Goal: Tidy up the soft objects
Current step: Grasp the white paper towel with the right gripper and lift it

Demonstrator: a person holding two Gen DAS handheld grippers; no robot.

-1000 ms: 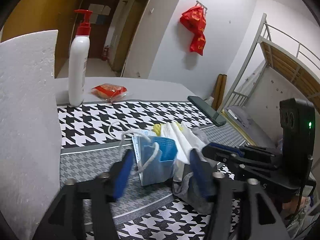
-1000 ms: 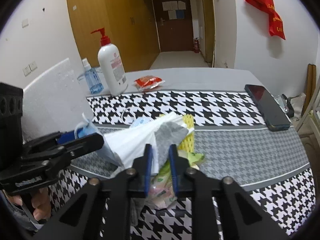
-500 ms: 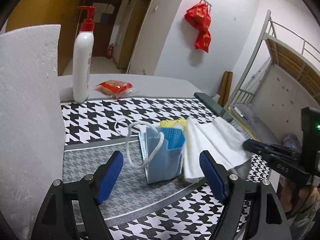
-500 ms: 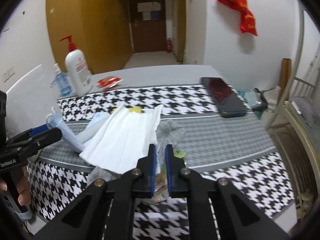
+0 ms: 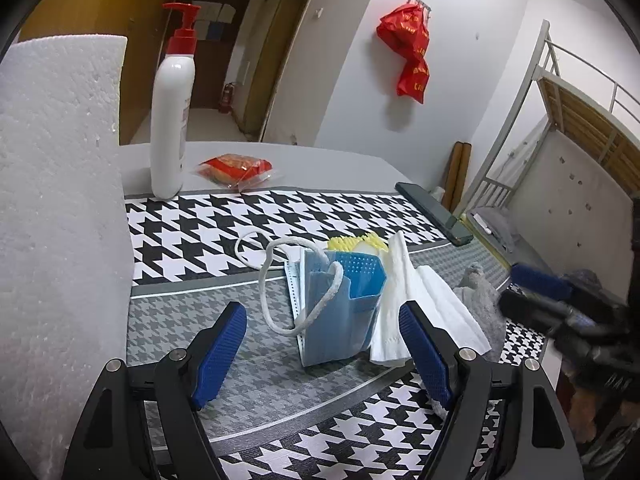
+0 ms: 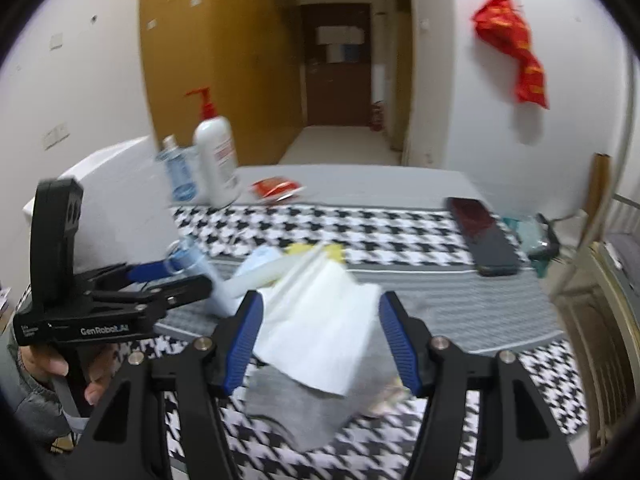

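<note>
A pile of soft things lies on the houndstooth cloth: a blue face mask [image 5: 340, 312] with white loops, a white towel [image 5: 424, 304], a grey sock [image 5: 480, 296] and a yellow cloth [image 5: 356, 242]. My left gripper [image 5: 324, 352] is open and empty, just short of the mask. My right gripper [image 6: 320, 340] is open and empty above the white towel [image 6: 324, 336], which lies on the grey sock [image 6: 296, 408]. The right view is blurred.
A white pump bottle [image 5: 170, 116] and a red snack packet [image 5: 234, 166] stand at the back. A white foam block [image 5: 52, 220] fills the left. A dark phone [image 6: 482, 236] lies at the right. A small blue bottle [image 6: 178, 170] stands by the pump bottle.
My right gripper has opened and let go of the towel and sock, which dropped onto the cloth. My left gripper stayed open and pulled back a little from the mask.
</note>
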